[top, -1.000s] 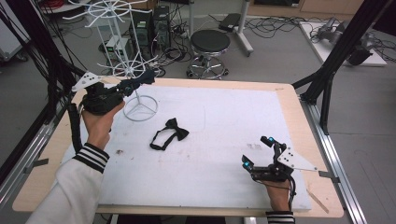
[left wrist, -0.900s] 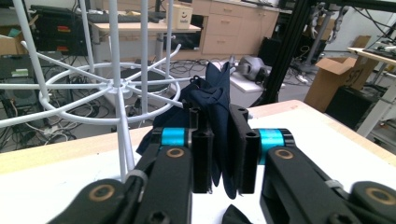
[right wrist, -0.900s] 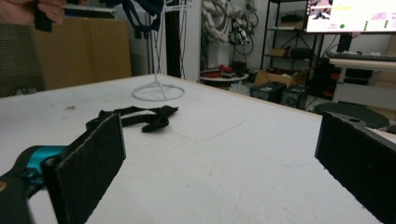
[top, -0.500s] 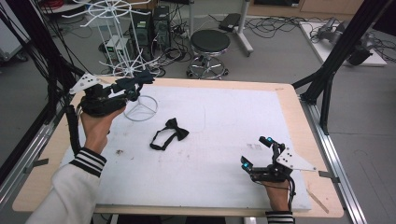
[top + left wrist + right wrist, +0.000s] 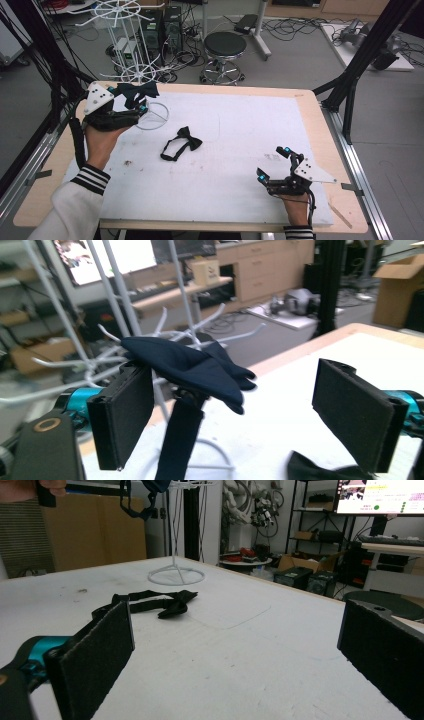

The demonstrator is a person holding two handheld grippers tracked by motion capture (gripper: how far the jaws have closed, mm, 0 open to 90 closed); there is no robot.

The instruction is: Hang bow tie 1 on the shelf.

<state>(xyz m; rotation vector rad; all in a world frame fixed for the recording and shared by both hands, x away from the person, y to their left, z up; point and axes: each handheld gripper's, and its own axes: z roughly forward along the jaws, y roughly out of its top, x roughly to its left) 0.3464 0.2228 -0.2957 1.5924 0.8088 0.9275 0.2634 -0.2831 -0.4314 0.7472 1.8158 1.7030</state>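
Bow tie (image 5: 195,371) draped on white rack (image 5: 175,335) arm, between left gripper (image 5: 250,415) jaws just opened wide. Could slide off if snagged on withdrawal. Right gripper (image 5: 275,167) agape, idle on table (image 5: 310,105).

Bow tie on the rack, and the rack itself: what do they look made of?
The bow tie looks like dark navy woven fabric, matte, with soft folds and a limp strap hanging down. The rack looks like thin metal wire with a smooth white coating: slim stiff prongs and a ring base.
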